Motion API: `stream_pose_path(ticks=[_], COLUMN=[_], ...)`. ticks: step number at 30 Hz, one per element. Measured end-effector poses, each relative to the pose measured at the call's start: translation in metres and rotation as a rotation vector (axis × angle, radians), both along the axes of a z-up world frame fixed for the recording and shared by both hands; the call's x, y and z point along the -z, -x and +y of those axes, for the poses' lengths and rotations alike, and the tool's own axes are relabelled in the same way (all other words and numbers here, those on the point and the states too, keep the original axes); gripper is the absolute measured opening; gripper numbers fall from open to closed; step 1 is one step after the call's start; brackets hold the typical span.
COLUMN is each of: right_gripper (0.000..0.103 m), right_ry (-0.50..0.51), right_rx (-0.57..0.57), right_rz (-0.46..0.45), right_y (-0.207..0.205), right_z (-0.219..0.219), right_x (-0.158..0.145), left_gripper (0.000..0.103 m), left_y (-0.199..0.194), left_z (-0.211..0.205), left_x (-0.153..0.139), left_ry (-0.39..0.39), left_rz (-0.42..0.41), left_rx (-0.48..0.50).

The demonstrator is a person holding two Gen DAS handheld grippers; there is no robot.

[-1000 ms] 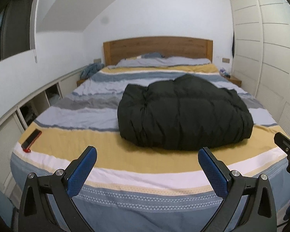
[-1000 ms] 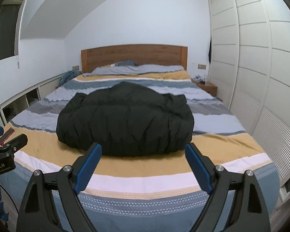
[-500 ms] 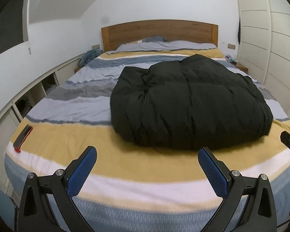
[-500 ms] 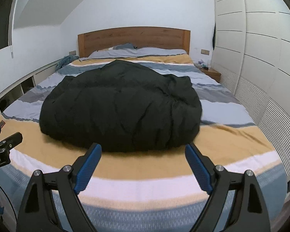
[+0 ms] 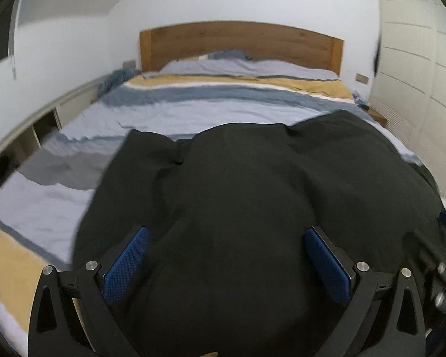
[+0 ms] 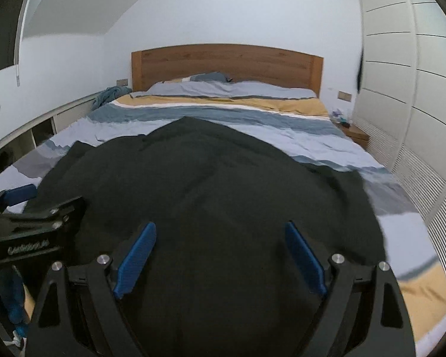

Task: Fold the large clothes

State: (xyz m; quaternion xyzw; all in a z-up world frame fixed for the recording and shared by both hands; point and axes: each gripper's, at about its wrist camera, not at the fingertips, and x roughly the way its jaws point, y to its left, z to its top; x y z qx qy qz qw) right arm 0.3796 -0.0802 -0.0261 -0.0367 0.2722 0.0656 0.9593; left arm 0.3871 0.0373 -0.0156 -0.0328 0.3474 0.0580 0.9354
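Note:
A bulky black garment (image 5: 238, 196) lies bunched on the striped bed (image 5: 169, 110) and fills the lower half of both wrist views. My left gripper (image 5: 225, 232) hangs over its near part, jaws wide apart, blue pads (image 5: 128, 261) clear of the cloth on either side. My right gripper (image 6: 220, 226) stands the same way over the black garment (image 6: 223, 184), open, with only fabric below its blue pads (image 6: 304, 261). The left gripper (image 6: 29, 226) shows at the left edge of the right wrist view, close beside the right one. The garment's near edge is hidden under the grippers.
A wooden headboard (image 6: 226, 62) and pillows (image 6: 232, 87) close off the far end of the bed. White wardrobe doors (image 6: 416, 104) run along the right, with a small nightstand (image 6: 353, 134). A low shelf ledge (image 5: 44, 113) with a blue cloth (image 6: 110, 95) lines the left wall.
Both grippers have moved forward over the bed and slightly down, from its foot to above the black garment. Their jaws have stayed wide apart.

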Motion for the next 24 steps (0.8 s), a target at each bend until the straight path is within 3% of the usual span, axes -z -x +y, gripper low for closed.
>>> stream_pose_path(ticks=[8,13,17,21,24], right_gripper=[0.088,0.088,0.088,0.088,0.088], right_ry=[-0.074,-0.106,-0.045,-0.068,-0.056], right_rx=[0.069,0.126,0.204,0.307,0.369], right_rz=[0.138,0.224,0.231,0.263,0.24], right_y=[-0.1,-0.135,-0.137,-0.129,-0.109], right_z=[-0.036,-0.076,-0.126,-0.184,-0.212], right_x=[0.021,0.029,0.036,0.049,0.046], left_gripper=[0.103,0.103,0.103,0.103,0.103], left_y=[-0.104,-0.138,-0.141,-0.133,-0.114], left_z=[0.022,0.04,0.073,0.115,0.132], left_x=[0.024,0.025,0.035,0.043,0.03], left_ry=[0.078,0.028,-0.021,-0.028,-0.047], left_rz=[0.171,0.222,0.263,0.288,0.255], left_rx=[-0.02,-0.063,-0.133,-0.242,-0.301])
